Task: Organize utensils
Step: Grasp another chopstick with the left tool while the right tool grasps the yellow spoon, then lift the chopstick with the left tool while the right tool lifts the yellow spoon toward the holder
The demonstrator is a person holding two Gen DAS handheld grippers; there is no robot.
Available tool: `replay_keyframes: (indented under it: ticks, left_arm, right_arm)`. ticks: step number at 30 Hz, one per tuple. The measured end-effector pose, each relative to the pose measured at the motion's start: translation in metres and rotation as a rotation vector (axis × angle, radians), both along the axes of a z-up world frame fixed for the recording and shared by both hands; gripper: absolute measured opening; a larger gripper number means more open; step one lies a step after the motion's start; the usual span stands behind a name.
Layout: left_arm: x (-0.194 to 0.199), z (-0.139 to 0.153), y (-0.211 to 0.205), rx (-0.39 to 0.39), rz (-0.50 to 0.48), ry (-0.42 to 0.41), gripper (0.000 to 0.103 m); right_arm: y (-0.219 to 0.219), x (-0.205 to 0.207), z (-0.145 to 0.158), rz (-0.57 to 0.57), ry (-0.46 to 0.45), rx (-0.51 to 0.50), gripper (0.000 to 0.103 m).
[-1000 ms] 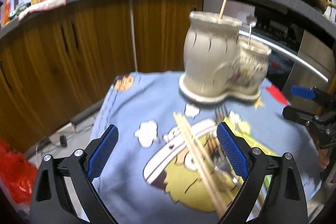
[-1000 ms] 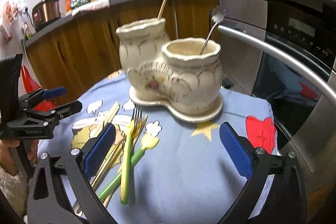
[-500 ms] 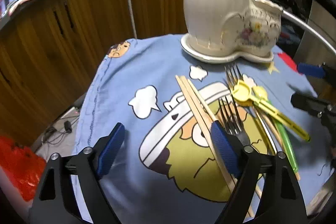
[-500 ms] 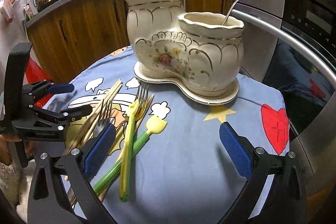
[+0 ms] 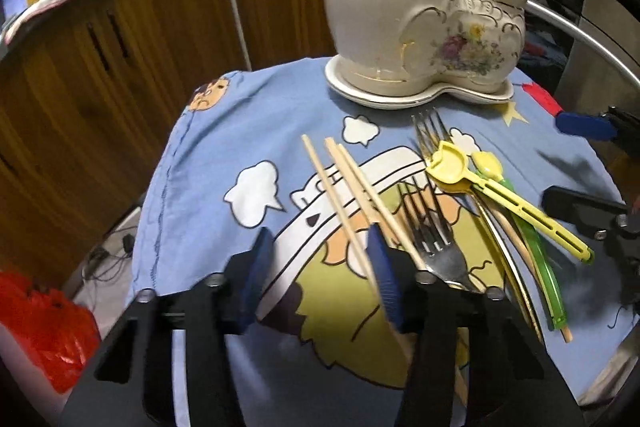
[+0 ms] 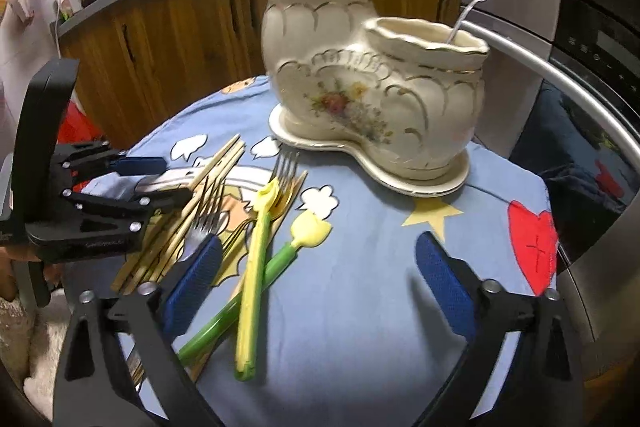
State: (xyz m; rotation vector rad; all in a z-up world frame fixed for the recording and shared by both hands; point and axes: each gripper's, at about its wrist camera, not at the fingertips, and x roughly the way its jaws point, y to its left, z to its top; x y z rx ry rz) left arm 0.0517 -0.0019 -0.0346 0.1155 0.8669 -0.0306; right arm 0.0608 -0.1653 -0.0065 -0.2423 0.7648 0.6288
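The left hand-held gripper [image 5: 320,277] is half open, low over the chopsticks [image 5: 344,187], with nothing held yet. This looks like the picking-up step. Next it should close on one stick. The chopsticks lie flat on the tabletop [image 5: 208,163] in front of the pot [image 5: 416,15], their long ends pointing at it. The right hand-held gripper [image 6: 316,295] is wide open and empty, near the yellow fork [image 6: 256,251].

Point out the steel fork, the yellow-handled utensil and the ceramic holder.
steel fork [image 5: 434,247], left wrist view, on the neck just below the tines.
yellow-handled utensil [image 6: 252,291], right wrist view, on the middle of its handle.
ceramic holder [image 6: 376,99], right wrist view, on the flower-painted front wall.
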Motion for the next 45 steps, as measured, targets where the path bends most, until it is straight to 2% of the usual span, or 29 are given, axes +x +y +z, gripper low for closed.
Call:
replay_keyframes:
  ticks: [2, 4, 10, 20, 23, 30, 35, 40, 45]
  left_arm:
    - [0.000, 0.000, -0.002, -0.006, -0.014, 0.002, 0.034]
    - [0.000, 0.000, -0.003, -0.011, -0.022, 0.001, 0.032]
    - [0.002, 0.001, -0.005, -0.007, -0.033, -0.006, 0.024]
    - [0.010, -0.001, -0.008, -0.003, -0.020, -0.010, 0.020]
    - [0.011, -0.002, -0.008, -0.004, -0.024, -0.015, 0.015]
    - [0.010, -0.003, -0.006, -0.009, -0.009, -0.030, 0.007]
    - [0.004, 0.001, -0.001, -0.034, 0.009, -0.056, 0.006]
    - [-0.011, 0.017, 0.005, -0.082, 0.008, -0.142, 0.006]
    - [-0.025, 0.039, 0.004, -0.099, 0.003, -0.236, 0.006]
  right_arm:
    - [0.005, -0.002, -0.003, 0.016, 0.017, -0.007, 0.075]
    - [0.008, -0.003, -0.007, 0.035, 0.033, -0.015, 0.061]
    - [0.024, -0.007, -0.014, 0.088, 0.059, -0.033, 0.034]
    - [0.036, -0.005, -0.018, 0.094, 0.054, -0.068, 0.020]
    - [0.033, -0.004, -0.017, 0.082, 0.043, -0.059, 0.011]
    - [0.025, -0.009, -0.010, 0.101, 0.041, -0.013, 0.010]
    - [0.008, -0.009, 0.007, 0.107, 0.028, 0.092, 0.010]
    - [-0.005, -0.008, 0.021, 0.088, 0.005, 0.166, 0.010]
    - [-0.014, -0.005, 0.027, 0.061, -0.003, 0.212, 0.010]
